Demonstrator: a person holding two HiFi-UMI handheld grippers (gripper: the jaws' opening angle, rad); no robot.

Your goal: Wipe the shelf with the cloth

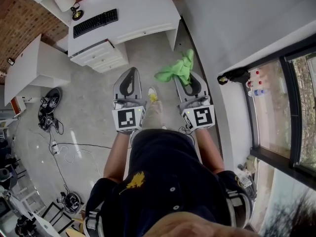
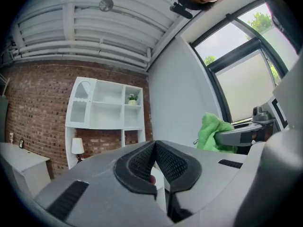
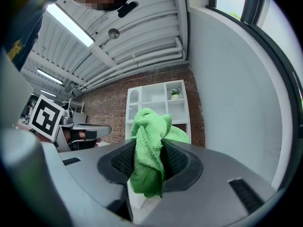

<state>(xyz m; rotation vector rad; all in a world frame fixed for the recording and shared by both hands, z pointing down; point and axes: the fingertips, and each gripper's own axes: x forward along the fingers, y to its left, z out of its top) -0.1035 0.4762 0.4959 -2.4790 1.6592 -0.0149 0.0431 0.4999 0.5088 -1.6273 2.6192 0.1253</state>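
Note:
A bright green cloth [image 3: 150,145] is pinched in my right gripper [image 3: 150,167], whose jaws are shut on it; the cloth bunches up above the tips. From the head view the cloth [image 1: 177,69] hangs off the front of the right gripper [image 1: 188,84]. My left gripper [image 2: 155,162] is shut with nothing in it, its pads meeting at the tips. The white shelf unit [image 2: 106,110] stands against a brick wall ahead, some way off. It also shows behind the cloth in the right gripper view as the shelf unit [image 3: 158,98].
A white desk [image 1: 123,14] with a keyboard [image 1: 95,22] and a lamp [image 1: 66,3] stands ahead. A small plant [image 2: 133,98] sits on the shelf's upper right compartment. A white wall and a window run along the right. Cables [image 1: 64,147] lie on the floor at left.

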